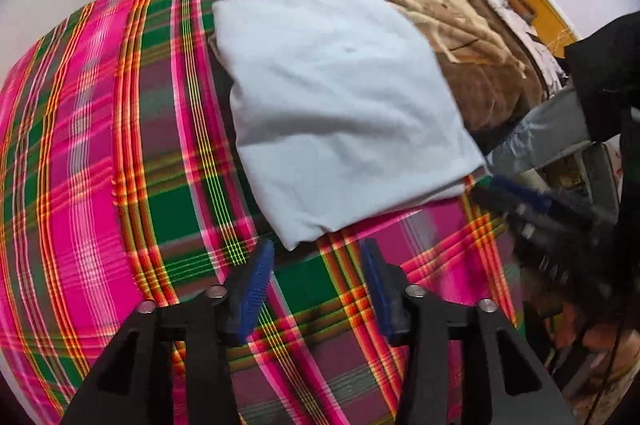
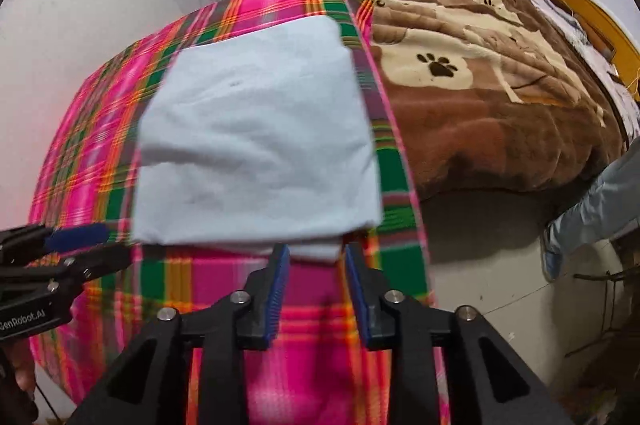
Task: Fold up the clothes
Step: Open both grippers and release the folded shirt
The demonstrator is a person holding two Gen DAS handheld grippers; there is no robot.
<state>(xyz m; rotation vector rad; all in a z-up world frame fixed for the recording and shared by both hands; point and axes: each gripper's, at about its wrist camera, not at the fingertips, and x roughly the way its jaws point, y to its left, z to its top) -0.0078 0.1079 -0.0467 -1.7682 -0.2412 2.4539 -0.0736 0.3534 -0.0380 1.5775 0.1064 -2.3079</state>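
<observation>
1. Plaid cloth (image 1: 100,145): bright pink, green and orange cover spread over the bed; it serves as the working surface; a brown blanket (image 2: 500,113) with a paw print lies beside it on the far side.
2. Folded garment (image 1: 332,113): pale blue-white, lying flat on the plaid cloth as a squarish packet of several layers; judged light, soft and limp, so it will sag when lifted by one edge; the layers may slide apart; best taken at two corners of the near edge, pinching all layers together.
3. Left gripper (image 1: 316,257): jaws stand moderately apart with nothing between them; the garment's near corner lies just beyond the fingertips, not touching; only plaid shows in the gap.
4. Right gripper (image 2: 316,253): jaws part-open and empty; the garment's lower layer edge sits just ahead of the gap between the blue pads (image 2: 280,289); whether the tips brush it cannot be told.
5. Judgement: the fold looks complete or nearly so.
</observation>
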